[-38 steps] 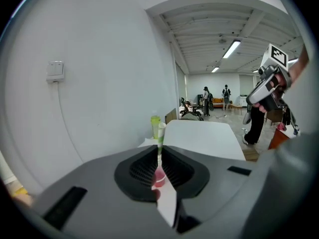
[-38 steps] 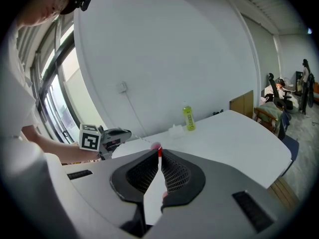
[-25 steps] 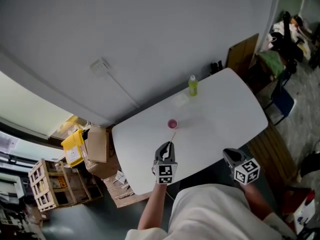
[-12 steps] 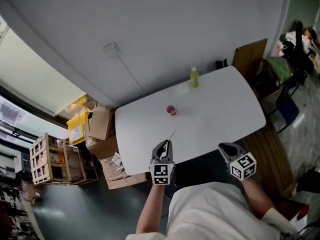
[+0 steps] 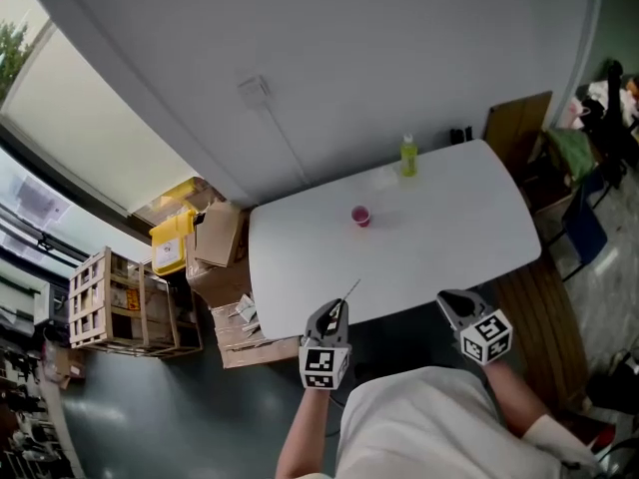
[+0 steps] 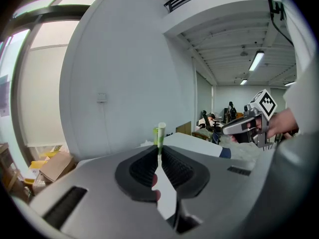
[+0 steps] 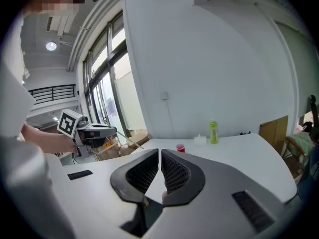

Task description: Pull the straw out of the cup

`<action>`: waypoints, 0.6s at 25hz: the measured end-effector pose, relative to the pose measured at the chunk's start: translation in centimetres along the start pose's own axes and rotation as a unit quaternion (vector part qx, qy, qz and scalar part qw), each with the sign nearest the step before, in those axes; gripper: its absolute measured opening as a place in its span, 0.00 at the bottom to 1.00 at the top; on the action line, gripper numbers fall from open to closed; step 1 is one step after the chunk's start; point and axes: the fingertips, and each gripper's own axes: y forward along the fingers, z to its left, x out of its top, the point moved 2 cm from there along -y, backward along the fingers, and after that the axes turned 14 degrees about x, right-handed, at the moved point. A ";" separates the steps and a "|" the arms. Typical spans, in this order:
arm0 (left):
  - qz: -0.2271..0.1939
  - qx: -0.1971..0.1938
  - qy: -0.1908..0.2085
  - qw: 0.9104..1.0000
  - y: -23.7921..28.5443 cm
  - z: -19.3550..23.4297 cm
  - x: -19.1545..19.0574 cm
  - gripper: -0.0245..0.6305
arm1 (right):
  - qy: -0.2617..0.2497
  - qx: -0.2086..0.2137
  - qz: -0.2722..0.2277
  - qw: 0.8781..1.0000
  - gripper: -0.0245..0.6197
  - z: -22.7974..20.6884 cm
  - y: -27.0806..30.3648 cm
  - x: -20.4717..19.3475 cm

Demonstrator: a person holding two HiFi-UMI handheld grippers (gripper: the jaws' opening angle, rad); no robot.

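A small red cup stands upright on the white table, with no straw in it. My left gripper is shut on a thin green-and-white straw, held near the table's front edge, well short of the cup. The left gripper view has the straw sticking up from between the closed pads. My right gripper hovers at the front right edge, shut with nothing in it. From the right gripper view the cup is far ahead, and the left gripper is off to the left.
A green bottle and a small white object stand at the table's far side by the wall. Cardboard boxes, a yellow bin and a wooden crate sit on the floor left. A chair stands right.
The left gripper has drawn back and up from the cup with the straw in it; the straw tip was by the cup and is now far from it. The right gripper drifted slightly.
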 end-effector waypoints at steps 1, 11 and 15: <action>0.000 0.000 -0.003 1.000 -0.5 0.3 -0.2 0.08 | -0.002 0.001 -0.001 1.000 0.10 0.3 0.3 0.0; 0.006 -0.009 -0.024 1.000 -4.0 4.0 -1.5 0.08 | -0.009 -0.004 -0.015 1.000 0.10 3.0 2.9 0.9; 0.008 -0.012 -0.023 1.000 -4.5 5.5 -1.8 0.07 | -0.016 -0.009 -0.015 1.000 0.10 3.4 3.7 1.4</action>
